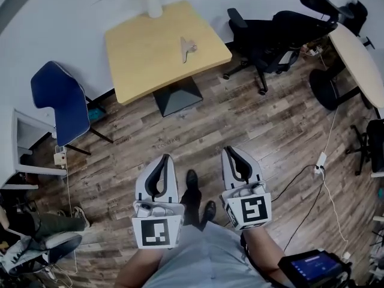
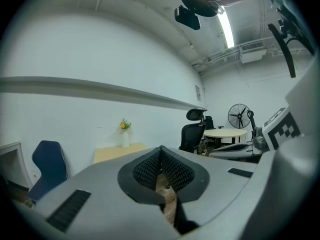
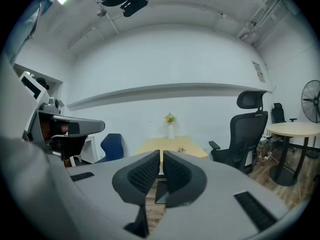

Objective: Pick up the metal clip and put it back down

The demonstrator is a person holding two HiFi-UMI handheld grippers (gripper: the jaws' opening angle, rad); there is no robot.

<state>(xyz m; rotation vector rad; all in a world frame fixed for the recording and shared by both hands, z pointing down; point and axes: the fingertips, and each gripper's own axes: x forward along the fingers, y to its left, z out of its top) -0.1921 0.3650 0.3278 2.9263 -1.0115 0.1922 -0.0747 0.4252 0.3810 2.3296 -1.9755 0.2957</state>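
The metal clip [image 1: 187, 48] lies on the right part of a light wooden table [image 1: 150, 56] far ahead of me; it shows as a small shape [image 3: 181, 149] on the tabletop in the right gripper view. My left gripper [image 1: 165, 159] and right gripper [image 1: 231, 152] are held low over the floor, well short of the table. Both are shut with nothing between the pads. The left gripper [image 2: 160, 149] points toward the table [image 2: 117, 153], and the right gripper [image 3: 161, 154] points at the table [image 3: 170, 145] too.
A white vase with flowers [image 1: 152, 0] stands at the table's far edge. A blue chair [image 1: 63, 101] is at the left, a black office chair [image 1: 273, 32] at the right, and a round table [image 1: 357, 56] beyond it. A power strip and cable [image 1: 320, 162] lie on the wooden floor.
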